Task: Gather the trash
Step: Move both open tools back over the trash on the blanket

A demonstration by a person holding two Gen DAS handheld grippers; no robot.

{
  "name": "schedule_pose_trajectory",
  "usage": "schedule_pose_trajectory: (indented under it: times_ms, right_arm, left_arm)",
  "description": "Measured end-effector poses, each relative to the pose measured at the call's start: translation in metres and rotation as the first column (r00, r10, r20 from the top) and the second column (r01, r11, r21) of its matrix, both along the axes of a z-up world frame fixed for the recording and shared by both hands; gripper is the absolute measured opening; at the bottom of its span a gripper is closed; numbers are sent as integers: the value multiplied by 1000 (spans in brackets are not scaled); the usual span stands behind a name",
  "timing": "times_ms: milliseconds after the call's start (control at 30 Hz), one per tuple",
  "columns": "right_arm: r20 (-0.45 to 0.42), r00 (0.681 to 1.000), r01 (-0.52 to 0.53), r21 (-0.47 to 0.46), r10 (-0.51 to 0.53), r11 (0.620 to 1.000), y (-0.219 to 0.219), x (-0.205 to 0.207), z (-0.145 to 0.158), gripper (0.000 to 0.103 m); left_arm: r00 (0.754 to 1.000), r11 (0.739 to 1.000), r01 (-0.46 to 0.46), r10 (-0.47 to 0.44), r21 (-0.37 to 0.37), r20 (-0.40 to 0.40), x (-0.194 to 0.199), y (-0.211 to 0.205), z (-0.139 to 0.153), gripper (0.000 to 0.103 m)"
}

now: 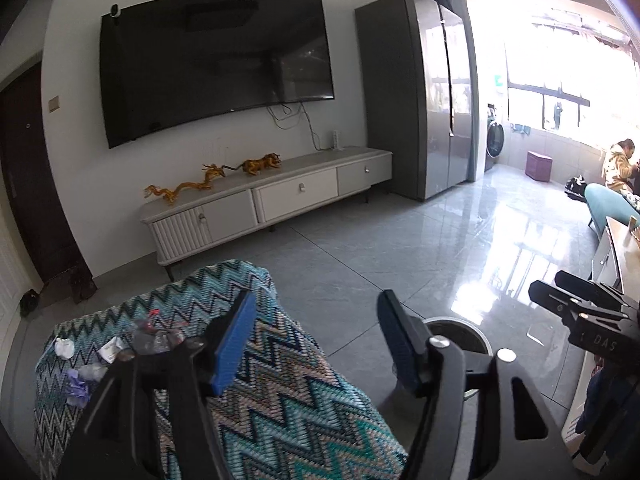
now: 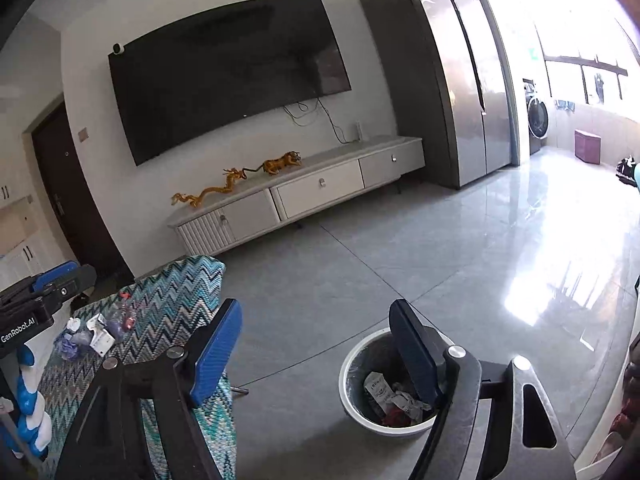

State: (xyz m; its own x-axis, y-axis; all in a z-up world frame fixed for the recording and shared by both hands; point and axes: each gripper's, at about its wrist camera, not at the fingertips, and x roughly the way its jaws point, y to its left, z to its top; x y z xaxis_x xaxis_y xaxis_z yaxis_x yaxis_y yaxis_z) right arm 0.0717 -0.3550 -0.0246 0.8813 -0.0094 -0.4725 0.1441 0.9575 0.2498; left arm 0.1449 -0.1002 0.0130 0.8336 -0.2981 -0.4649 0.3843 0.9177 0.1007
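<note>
Several bits of trash point(image 1: 120, 346) lie at the left end of a table with a zigzag teal cloth point(image 1: 280, 392): white crumpled paper, clear plastic wrap, purple scraps. The same trash shows in the right wrist view point(image 2: 100, 330). A grey bin with a white rim point(image 2: 354, 396) stands on the floor to the right of the table, with paper and wrappers point(image 2: 390, 398) inside. My left gripper point(image 1: 316, 340) is open and empty above the cloth. My right gripper point(image 2: 316, 350) is open and empty, above the floor between the table and the bin.
A white TV cabinet point(image 1: 280, 196) with golden figurines stands under a wall TV point(image 1: 216, 64). A grey fridge point(image 1: 432, 92) is at the right. Glossy tiled floor point(image 1: 440, 248) lies between. A low table point(image 1: 620, 256) and a seated person point(image 1: 618, 164) are at far right.
</note>
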Motion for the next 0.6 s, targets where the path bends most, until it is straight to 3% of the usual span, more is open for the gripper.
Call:
schedule_pose_trajectory:
  times_ms: [33,300,600]
  right_arm:
    - [6,1000,-11,-9,11,1000,7,-1,5,78]
    - [61,991,-111,-83,116,990,74,-10,46,81]
    - [100,973,-192,-159,210,968,136,-15,72,81]
  left_arm:
    - [1000,1000,-21,21,-9,17,-4,12,4,78]
    - [991,991,-104,111,-78,80,-39,89,25,78]
    - [976,972,-189,202,-143,80,-57,164,25,78]
